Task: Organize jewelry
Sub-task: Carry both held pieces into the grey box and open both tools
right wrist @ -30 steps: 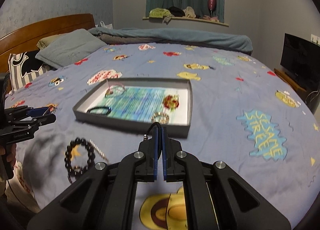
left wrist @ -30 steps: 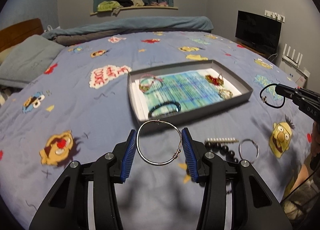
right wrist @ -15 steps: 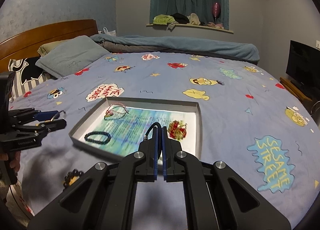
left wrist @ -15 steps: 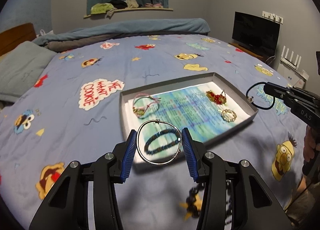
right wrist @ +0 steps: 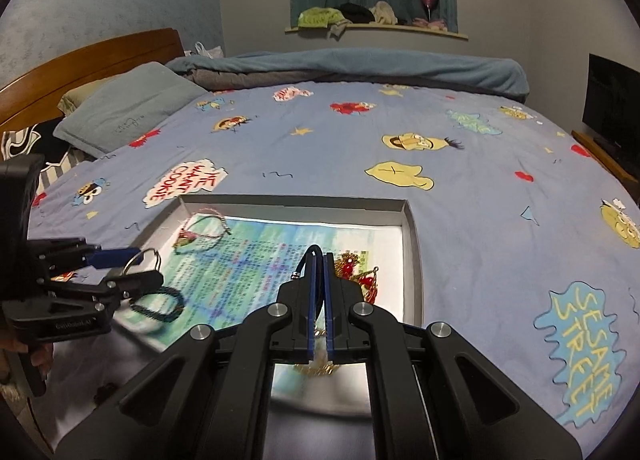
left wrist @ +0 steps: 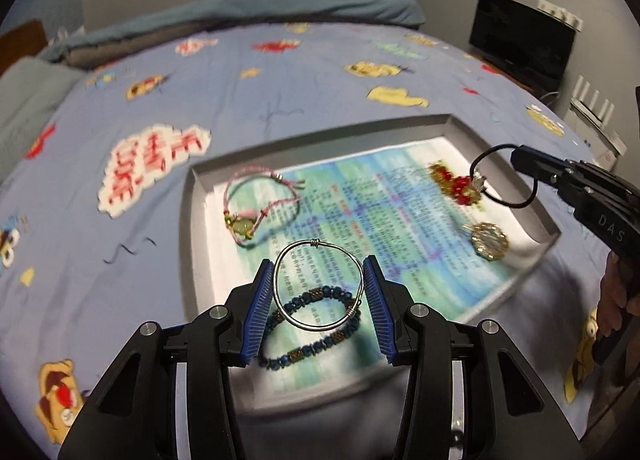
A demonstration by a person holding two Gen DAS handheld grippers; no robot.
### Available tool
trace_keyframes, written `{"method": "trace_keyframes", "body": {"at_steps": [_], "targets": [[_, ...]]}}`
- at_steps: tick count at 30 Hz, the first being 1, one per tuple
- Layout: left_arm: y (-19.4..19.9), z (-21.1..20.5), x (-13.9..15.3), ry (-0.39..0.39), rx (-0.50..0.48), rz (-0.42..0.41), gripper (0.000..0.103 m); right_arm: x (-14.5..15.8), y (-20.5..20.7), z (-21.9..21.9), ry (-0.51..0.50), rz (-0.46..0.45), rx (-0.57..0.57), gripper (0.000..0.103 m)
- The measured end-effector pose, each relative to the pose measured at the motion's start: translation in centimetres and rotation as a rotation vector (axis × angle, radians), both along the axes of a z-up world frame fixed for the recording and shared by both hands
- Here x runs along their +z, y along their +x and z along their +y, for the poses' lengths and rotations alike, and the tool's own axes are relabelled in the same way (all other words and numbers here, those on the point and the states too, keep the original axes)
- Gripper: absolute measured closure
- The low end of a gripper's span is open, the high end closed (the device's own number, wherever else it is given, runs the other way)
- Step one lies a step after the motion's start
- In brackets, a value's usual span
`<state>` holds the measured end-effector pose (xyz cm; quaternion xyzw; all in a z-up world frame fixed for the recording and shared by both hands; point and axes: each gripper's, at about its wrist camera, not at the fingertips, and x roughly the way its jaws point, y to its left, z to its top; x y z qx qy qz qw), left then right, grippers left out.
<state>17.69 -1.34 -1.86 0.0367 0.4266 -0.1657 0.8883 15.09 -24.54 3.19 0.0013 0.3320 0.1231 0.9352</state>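
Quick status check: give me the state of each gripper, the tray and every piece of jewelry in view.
Left gripper: shut on silver bangle, over the tray.
Right gripper: shut on black cord loop.
Tray: open, paper-lined.
Pink cord bracelet: lying in tray.
Blue bead bracelet: lying in tray.
Red-gold piece: in tray.
Gold piece: in tray.

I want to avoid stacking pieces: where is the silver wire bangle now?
Left wrist view: silver wire bangle clamped in the left gripper, above the blue beaded bracelet.
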Motion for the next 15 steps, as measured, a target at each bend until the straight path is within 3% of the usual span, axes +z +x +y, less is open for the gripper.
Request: {"method": "trace_keyframes", "body": {"at_steps": [15], "targets": [[5.5, -0.5, -2.4, 0.062, 0.033, 0.092, 0.056, -1.9, 8.2, 2.6, -0.012, 0.128, 0.034, 0.100]]}}
